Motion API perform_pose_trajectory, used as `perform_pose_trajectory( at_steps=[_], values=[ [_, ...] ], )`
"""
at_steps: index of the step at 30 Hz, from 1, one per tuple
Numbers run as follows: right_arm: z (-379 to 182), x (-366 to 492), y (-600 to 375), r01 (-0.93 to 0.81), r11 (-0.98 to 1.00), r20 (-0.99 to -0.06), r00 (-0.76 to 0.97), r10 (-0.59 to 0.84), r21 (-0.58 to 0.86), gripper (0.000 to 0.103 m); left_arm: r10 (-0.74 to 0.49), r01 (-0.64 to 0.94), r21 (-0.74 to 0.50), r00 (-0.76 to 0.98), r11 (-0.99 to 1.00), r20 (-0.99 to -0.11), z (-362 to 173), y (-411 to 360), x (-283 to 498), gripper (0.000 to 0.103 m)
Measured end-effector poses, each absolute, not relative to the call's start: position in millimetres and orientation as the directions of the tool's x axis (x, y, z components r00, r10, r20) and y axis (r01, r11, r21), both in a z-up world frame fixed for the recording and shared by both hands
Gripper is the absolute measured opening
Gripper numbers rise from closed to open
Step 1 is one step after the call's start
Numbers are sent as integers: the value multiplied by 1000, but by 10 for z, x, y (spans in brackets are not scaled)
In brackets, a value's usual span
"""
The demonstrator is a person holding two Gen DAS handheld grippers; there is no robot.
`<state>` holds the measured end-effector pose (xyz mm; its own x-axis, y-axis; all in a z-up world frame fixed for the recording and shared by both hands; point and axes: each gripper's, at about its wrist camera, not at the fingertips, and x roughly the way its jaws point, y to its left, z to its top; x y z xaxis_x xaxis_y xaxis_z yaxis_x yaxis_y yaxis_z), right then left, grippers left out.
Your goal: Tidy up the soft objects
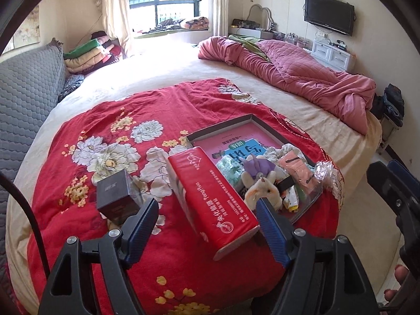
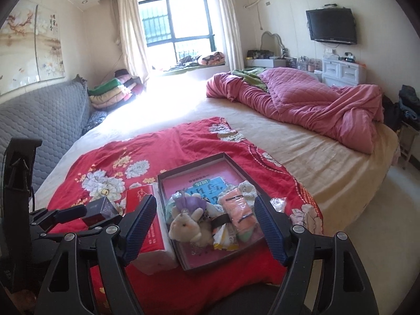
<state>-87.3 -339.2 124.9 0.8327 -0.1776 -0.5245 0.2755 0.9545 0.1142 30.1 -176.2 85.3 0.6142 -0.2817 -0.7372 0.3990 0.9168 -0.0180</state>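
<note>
On the bed's red floral quilt (image 1: 110, 120) we hold the left gripper (image 1: 207, 225) and right gripper (image 2: 206, 225) wide and empty above the things. The soft pieces, a fuzzy plush rabbit (image 2: 187, 227) and folded peach cloth (image 2: 237, 204), are gathered in the shallow, stiff-walled tray (image 2: 160, 183), likely to keep them together. The glossy red tissue pack (image 1: 212, 197) lies just beside it.

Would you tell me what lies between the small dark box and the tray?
The red tissue pack lies between the dark box and the tray, clearest in the left wrist view.
</note>
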Motion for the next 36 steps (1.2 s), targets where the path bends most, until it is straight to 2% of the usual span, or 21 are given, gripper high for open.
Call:
perform_pose_trajectory(
  at_steps=[3, 12, 22, 36],
  values=[
    [1256, -976, -3273, 280, 953, -523, 833, -181, 116, 79, -284, 385, -38, 608, 922, -741, 872, -1580, 229, 76],
    [1106, -1097, -2962, 252, 964, -610, 778, -152, 81, 79, -243, 358, -12, 606, 933, -758, 811, -1299, -6, 76],
    [1000, -1230, -2824, 211, 973, -664, 741, -96, 95, 80, -228, 346, -5, 608, 938, -760, 821, -1239, -197, 76],
    [984, -1297, -2811, 223, 971, -671, 733, -112, 82, 80, -241, 365, -5, 605, 931, -759, 831, -1310, -287, 76]
  ],
)
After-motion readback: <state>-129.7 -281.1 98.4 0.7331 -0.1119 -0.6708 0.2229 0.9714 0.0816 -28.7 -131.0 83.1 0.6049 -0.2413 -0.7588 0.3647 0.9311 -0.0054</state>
